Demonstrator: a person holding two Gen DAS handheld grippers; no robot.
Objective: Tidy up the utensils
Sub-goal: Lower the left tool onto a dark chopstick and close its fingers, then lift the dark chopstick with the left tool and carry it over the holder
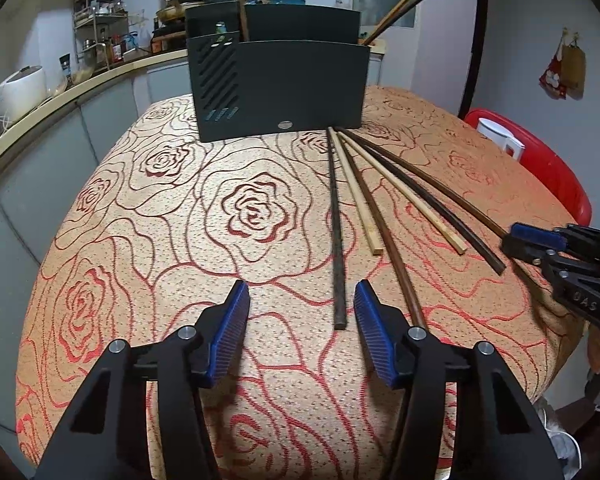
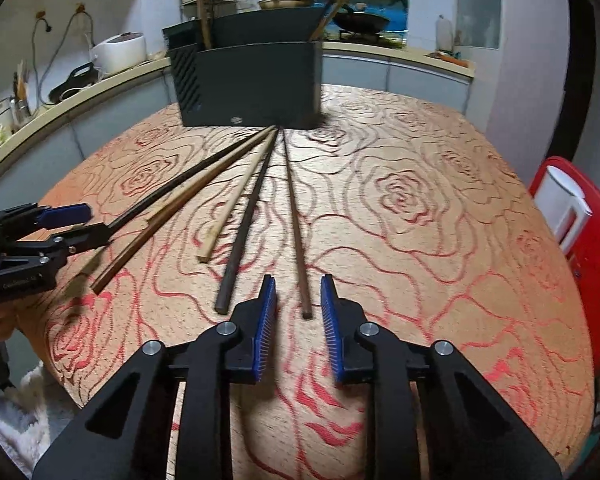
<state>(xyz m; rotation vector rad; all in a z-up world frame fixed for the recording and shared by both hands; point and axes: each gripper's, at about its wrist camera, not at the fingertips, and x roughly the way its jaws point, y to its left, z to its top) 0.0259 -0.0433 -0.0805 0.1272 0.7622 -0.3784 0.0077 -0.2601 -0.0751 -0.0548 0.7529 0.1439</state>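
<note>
Several chopsticks fan out on the rose-patterned tablecloth [image 1: 160,240] from the foot of a black utensil holder [image 1: 280,88] [image 2: 248,84]. More chopsticks [image 1: 404,8] stand in the holder. My left gripper [image 1: 302,292] [image 2: 88,224] is open. The near end of a dark grey chopstick [image 1: 336,220] lies between its blue pads, closer to the right pad and touching neither. My right gripper [image 2: 298,284] [image 1: 520,248] is open with a narrower gap. It straddles the near end of the rightmost brown chopstick [image 2: 296,216], and neither pad touches it.
A red chair [image 1: 548,172] [image 2: 580,240] with a white jug [image 1: 500,140] stands just off the table's right edge. A kitchen counter [image 1: 80,84] with a white rice cooker [image 1: 20,88] curves behind the table. The table edge falls away near both grippers.
</note>
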